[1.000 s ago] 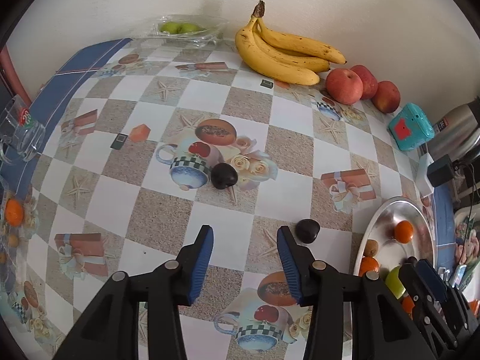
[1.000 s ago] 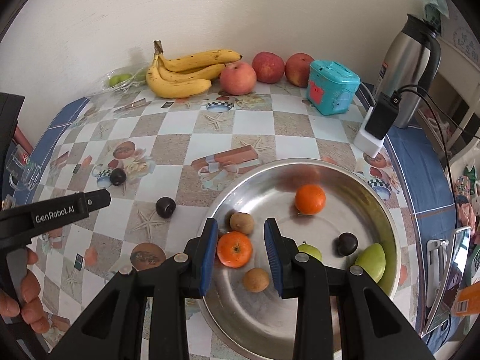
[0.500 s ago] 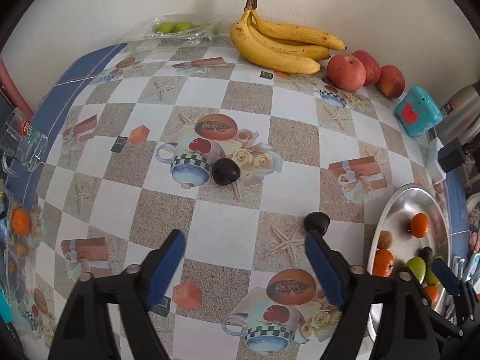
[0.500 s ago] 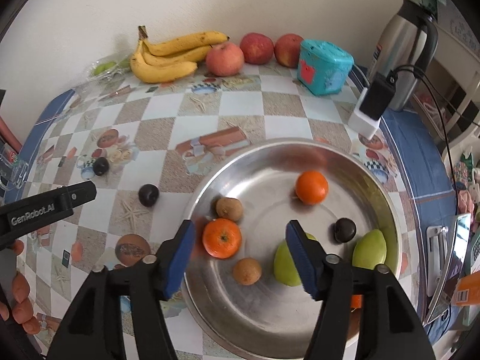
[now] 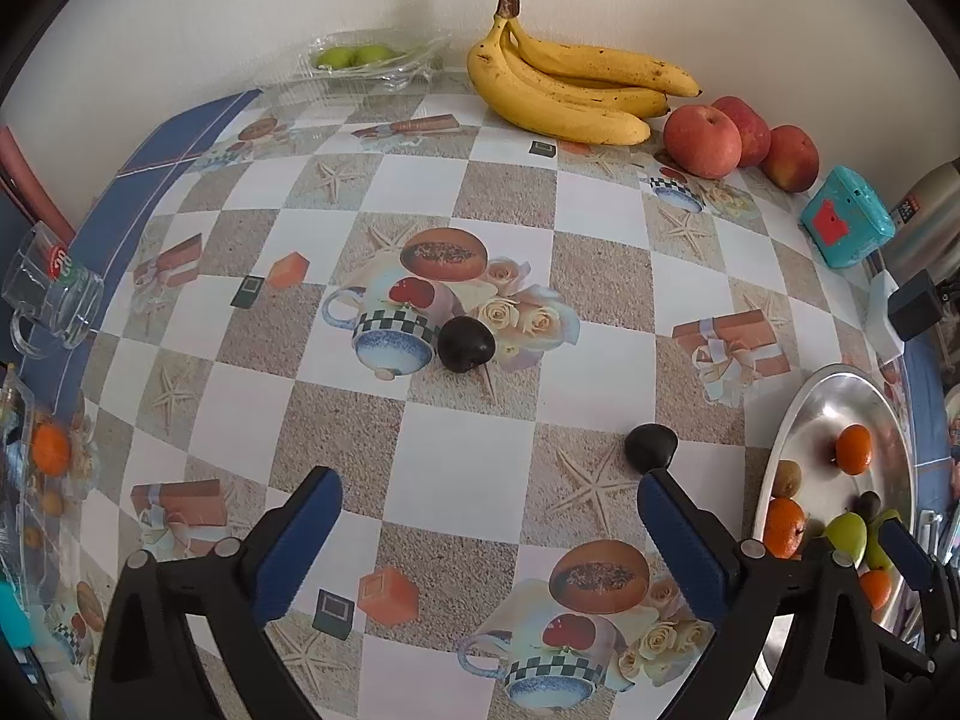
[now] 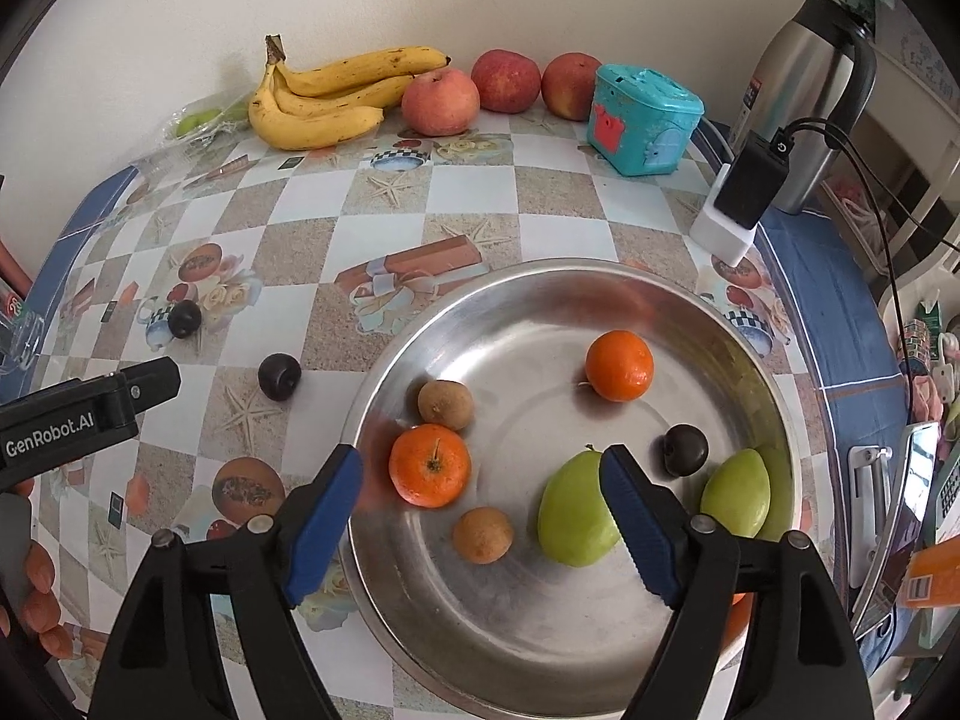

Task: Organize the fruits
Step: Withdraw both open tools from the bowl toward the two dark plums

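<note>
A steel bowl [image 6: 600,648] holds two oranges [image 6: 429,466], two green fruits [image 6: 576,510], two brown fruits [image 6: 444,403] and a dark plum [image 6: 685,450]. My right gripper [image 6: 480,498] is open and empty above the bowl's near side. Two dark plums lie on the tablecloth: one near the bowl [image 5: 651,447] [image 6: 279,377] and one farther left [image 5: 466,343] [image 6: 184,318]. My left gripper [image 5: 489,516] is open and empty over the table, its right finger just in front of the nearer plum. The bowl [image 5: 804,414] shows at the right of the left wrist view.
Bananas [image 5: 564,96] and three apples [image 5: 702,141] lie along the back wall, beside a teal box [image 6: 645,120]. A kettle [image 6: 804,90] and a charger [image 6: 750,186] stand at the right. A glass mug [image 5: 51,294] sits at the left edge. A clear pack of green fruit [image 5: 360,57] is at the back.
Both grippers opened from nearly shut to wide. The left gripper drew back slightly over the table; the right one stayed over the bowl.
</note>
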Motion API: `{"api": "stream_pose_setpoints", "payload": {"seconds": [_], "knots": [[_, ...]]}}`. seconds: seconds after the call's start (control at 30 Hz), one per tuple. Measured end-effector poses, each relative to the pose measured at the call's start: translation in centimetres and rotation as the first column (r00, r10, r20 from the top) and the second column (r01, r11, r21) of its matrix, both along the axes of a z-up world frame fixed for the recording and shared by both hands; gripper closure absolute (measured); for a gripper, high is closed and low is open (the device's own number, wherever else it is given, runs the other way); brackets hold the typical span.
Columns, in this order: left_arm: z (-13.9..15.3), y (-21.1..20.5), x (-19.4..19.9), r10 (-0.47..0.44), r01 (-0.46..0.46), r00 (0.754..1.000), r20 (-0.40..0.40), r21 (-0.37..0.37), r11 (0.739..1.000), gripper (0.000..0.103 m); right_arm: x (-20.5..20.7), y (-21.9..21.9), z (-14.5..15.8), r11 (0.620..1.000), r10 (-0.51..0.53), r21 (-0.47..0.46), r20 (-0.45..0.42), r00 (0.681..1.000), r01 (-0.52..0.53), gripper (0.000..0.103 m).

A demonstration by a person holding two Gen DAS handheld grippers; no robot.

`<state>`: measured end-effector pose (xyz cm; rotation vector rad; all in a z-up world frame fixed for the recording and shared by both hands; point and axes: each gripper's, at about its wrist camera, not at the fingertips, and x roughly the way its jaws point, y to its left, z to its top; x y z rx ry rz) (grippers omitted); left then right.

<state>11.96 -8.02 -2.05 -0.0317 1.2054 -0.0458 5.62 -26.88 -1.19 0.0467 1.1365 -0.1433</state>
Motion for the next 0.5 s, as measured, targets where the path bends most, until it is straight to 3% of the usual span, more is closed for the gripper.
{"api": "stream_pose_setpoints", "payload": {"seconds": [0.27,0.5], "knots": [[-0.1,0.8,0.3,0.016,-0.016,1.0,-0.009,-0.012,1.0,0.002,0.0,0.0,-0.3,1.0,-0.004,-0.002,-0.007,1.0,0.004,0.021],[0.0,3.5,1.0,0.087,-0.087,0.996,-0.012,-0.036,0.996,0.002,0.2,1.0,-0.6,1.0,0.016,-0.002,-0.004,1.0,-0.016,0.021]]}}
